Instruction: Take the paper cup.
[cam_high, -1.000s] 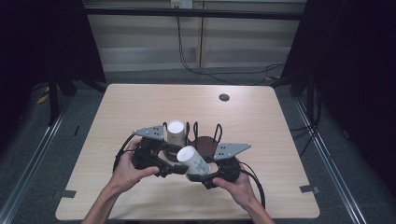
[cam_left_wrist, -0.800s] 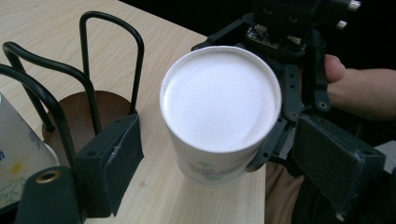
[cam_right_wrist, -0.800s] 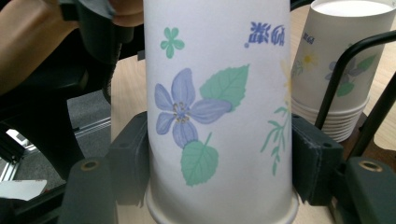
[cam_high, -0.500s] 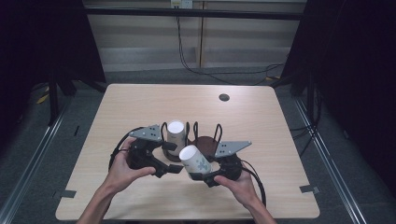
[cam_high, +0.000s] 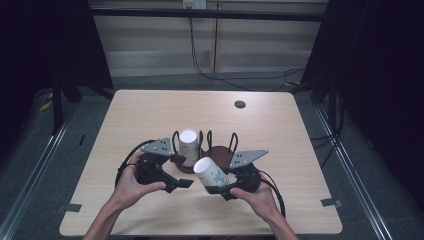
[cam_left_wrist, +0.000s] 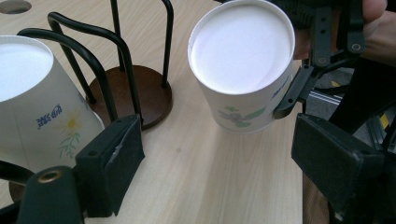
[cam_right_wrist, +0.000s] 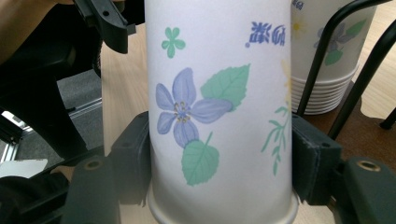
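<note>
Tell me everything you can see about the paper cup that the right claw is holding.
The paper cup is white, printed with a purple flower, green leaves and blue lettering that reads upside down. It has a rolled rim at the end nearest the claw's camera and a plain white bottom, which faces the left claw's camera. The right claw is shut on its sides near the rim, one black pad against each side. In the high view it is tilted, bottom up, above the table, just in front of the stack of cups in the wire rack.
</note>
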